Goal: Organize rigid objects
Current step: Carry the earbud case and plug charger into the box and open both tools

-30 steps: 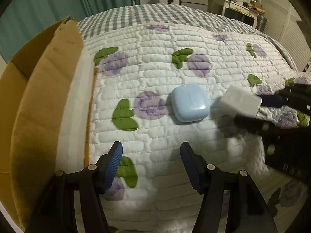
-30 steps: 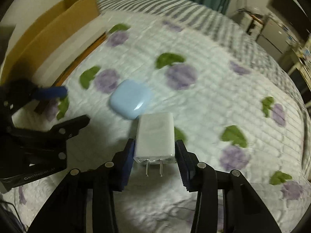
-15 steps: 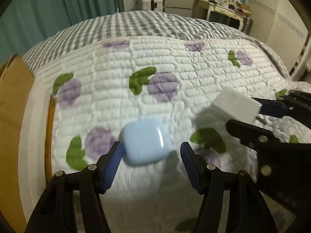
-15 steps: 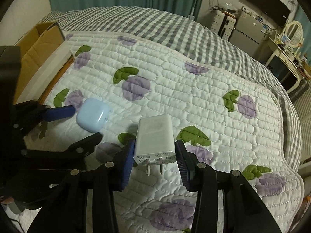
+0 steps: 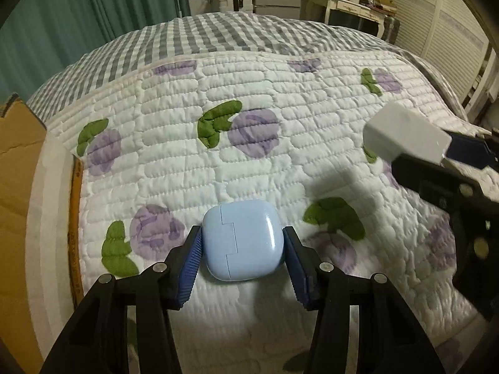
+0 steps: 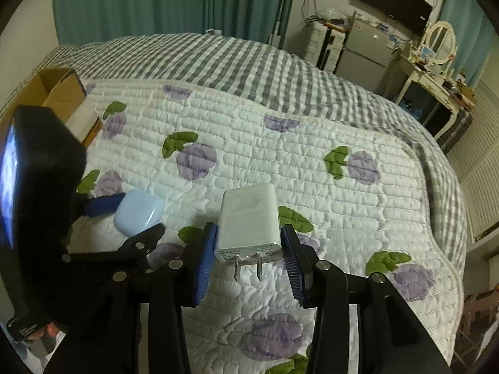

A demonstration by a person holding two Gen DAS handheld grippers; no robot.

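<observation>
A light blue earbud case (image 5: 243, 239) lies on the quilted bedspread. My left gripper (image 5: 242, 246) has its blue pads against both sides of the case and is shut on it. The case also shows in the right wrist view (image 6: 138, 216), between the left gripper's fingers. My right gripper (image 6: 248, 251) is shut on a white charger plug (image 6: 248, 222) with its two prongs pointing back toward the camera, held above the quilt. The charger shows at the right of the left wrist view (image 5: 405, 135).
An open cardboard box (image 5: 18, 205) stands along the bed's left edge, also in the right wrist view (image 6: 60, 88). The white quilt with purple flowers (image 5: 249, 137) covers the bed, with a grey checked blanket (image 6: 234, 62) behind. Furniture stands at the far wall.
My left gripper moved forward around the blue case and closed on it. My right gripper lifted the charger higher and away to the right.
</observation>
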